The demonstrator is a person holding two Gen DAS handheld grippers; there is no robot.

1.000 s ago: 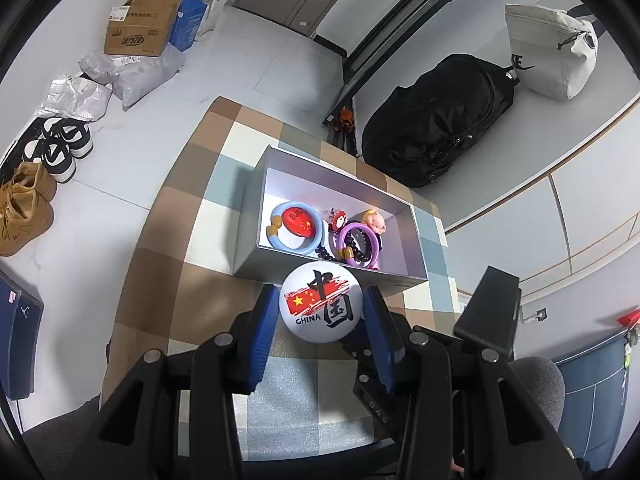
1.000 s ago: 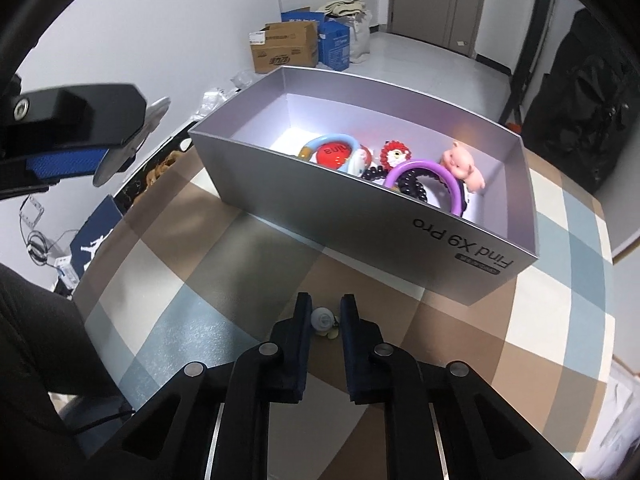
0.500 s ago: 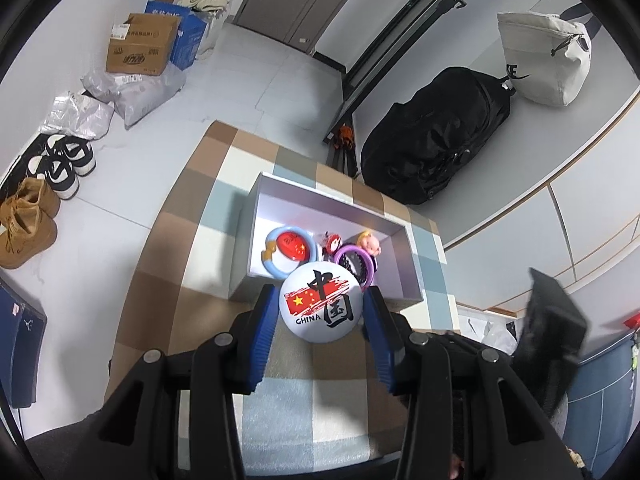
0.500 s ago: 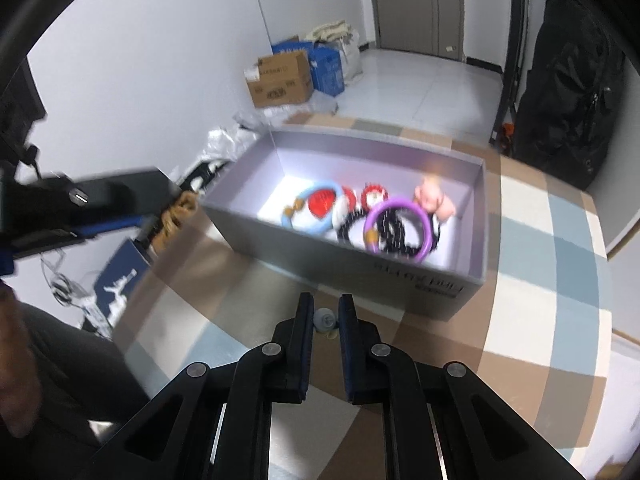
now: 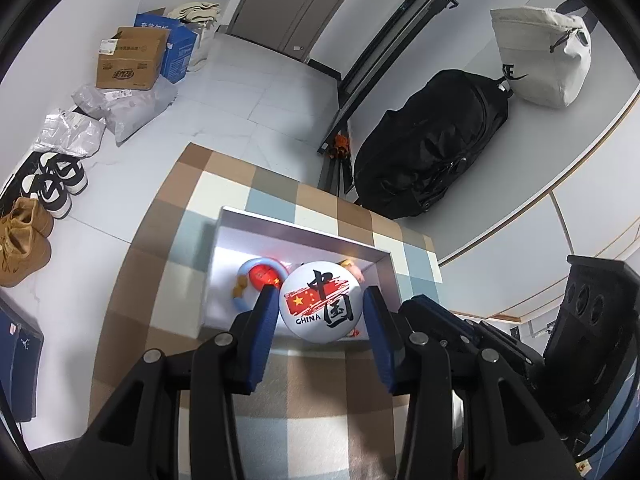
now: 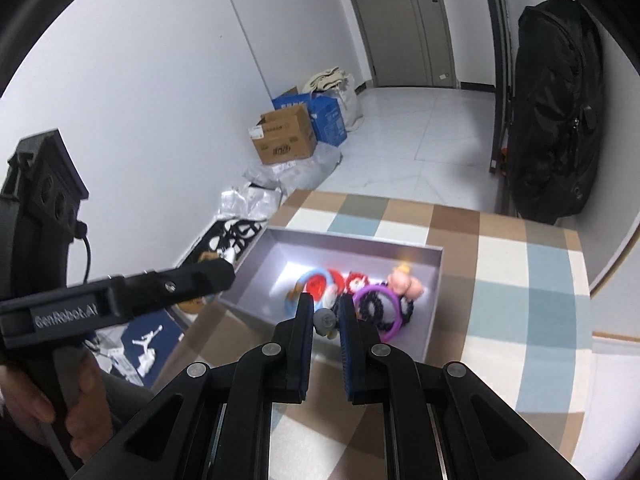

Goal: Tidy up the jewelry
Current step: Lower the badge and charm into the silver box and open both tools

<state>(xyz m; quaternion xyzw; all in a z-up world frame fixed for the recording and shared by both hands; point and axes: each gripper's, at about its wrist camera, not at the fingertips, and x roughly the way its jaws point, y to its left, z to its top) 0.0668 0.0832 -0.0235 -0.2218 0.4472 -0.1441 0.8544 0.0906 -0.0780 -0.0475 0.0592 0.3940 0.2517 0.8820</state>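
Left wrist view: left claw [image 5: 321,309] is pinching a round white China-flag button badge [image 5: 321,305], hanging above the open grey cardboard box [image 5: 298,226] ahead.

Right wrist view: right claw [image 6: 326,320] is pinching a small grey round trinket [image 6: 325,321] over the box's near wall; a purple plastic ring [image 6: 380,308] is lying inside, just right of its tips.

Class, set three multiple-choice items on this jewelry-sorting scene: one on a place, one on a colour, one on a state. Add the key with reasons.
1. Where does the purple ring lie?
A. in the grey box
B. on the floor
C. on the checked cloth

2. What colour is the face of the round badge?
A. black
B. white
C. green

3. How is the left gripper?
A. open, empty
B. shut on the round badge
C. lying in the box

Key: A, the box walls enclose it; B, white around a red flag; B, both blue pads press the badge's rim.
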